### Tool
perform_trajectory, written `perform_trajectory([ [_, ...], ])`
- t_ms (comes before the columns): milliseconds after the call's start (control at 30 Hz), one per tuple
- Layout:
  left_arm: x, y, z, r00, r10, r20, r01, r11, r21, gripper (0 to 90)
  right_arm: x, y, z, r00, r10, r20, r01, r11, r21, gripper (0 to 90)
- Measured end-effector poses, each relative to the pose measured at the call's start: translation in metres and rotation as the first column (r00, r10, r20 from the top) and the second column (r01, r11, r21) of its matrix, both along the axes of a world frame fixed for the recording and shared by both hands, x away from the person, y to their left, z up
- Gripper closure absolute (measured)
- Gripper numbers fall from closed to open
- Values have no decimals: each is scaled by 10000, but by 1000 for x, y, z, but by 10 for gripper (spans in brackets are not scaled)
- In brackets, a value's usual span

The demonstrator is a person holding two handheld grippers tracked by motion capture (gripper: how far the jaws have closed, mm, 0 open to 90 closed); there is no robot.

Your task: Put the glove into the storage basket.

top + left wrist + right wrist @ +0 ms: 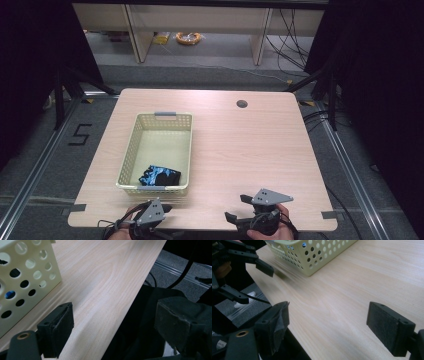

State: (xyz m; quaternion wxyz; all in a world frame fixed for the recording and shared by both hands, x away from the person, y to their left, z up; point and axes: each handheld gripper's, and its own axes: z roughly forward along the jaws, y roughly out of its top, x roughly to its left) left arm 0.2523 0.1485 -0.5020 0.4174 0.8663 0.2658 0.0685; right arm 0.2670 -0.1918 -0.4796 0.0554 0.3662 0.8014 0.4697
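- Sitting left of centre on the table [240, 145]: a cream basket [131, 150], perforated walls, with a black-and-blue glove [159, 176] bunched in its near end.
- Left gripper [161, 209] at the near table edge, just in front of the basket; jaws spread wide, nothing between them.
- Right gripper [238, 207] further right along the same edge, well apart from the basket; jaws wide apart, empty, over bare wood.
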Motion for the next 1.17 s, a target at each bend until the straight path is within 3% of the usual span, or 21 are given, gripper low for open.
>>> perform_trajectory([
  [33, 0, 0, -1, 10000, -11, -46, 11, 10000, 2, 154, -3, 2, -1, 9995, -152, -265, 156, 9998, 138, 191],
  [100, 0, 0, -1, 9997, -191, 146, 191, 9998, 19, 154, -1, -1, -3, 9998, 168, 94, -166, 9997, -173, 189],
  [167, -1, -1, -3, 10000, -86, -35, 87, 9999, 137, 154, -4, 0, -4, 9999, -39, -118, 36, 9997, -252, 186],
  [233, -3, -3, -5, 9999, -92, -62, 92, 9999, 113, 154, -5, -1, -5, 9999, 121, 49, -119, 9990, -434, 183],
  [267, -3, -3, -5, 9999, -50, -94, 51, 9999, 103, 154, -7, 1, -6, 9999, 29, -163, -35, 9994, -354, 180],
  [300, -2, -3, -6, 9999, -128, -38, 129, 9995, 280, 154, -7, -1, -6, 9999, 61, -136, -68, 9987, -513, 175],
  [333, -4, -5, -8, 9998, -78, -209, 78, 10000, 15, 154, -7, 0, -7, 9998, 211, 8, -210, 9987, -462, 173],
  [367, -3, -4, -7, 9999, -161, -50, 162, 9991, 380, 155, -9, -1, -8, 9999, 131, -67, -134, 9984, -541, 172],
  [433, -4, -6, -9, 9996, -221, -179, 226, 9994, 246, 155, -12, 0, -9, 9997, 81, -216, -96, 9976, -693, 171],
  [467, -5, -6, -9, 9998, -211, -56, 213, 9988, 431, 155, -11, 0, -10, 9998, 159, -71, -164, 9968, -782, 171],
  [600, -4, -7, -11, 9997, -211, -118, 215, 9990, 384, 155, -14, 0, -12, 10000, 66, -12, -67, 9934, -1142, 172],
  [633, -2, -5, -11, 9996, -295, -45, 298, 9971, 700, 155, -12, -1, -13, 9996, 279, -18, -279, 9935, -1108, 173],
  [767, -4, -8, -12, 9997, -203, -158, 208, 9992, 345, 155, -13, 0, -15, 9998, 181, -116, -194, 9923, -1221, 173],
  [833, -3, -8, -12, 9996, -265, -98, 270, 9983, 516, 155, -13, 1, -16, 9996, 279, -88, -288, 9919, -1234, 173],
  [1167, -4, -8, -13, 9997, -180, -187, 187, 9993, 336, 155, -14, 3, -17, 9993, 266, -262, -299, 9906, -1335, 174],
])
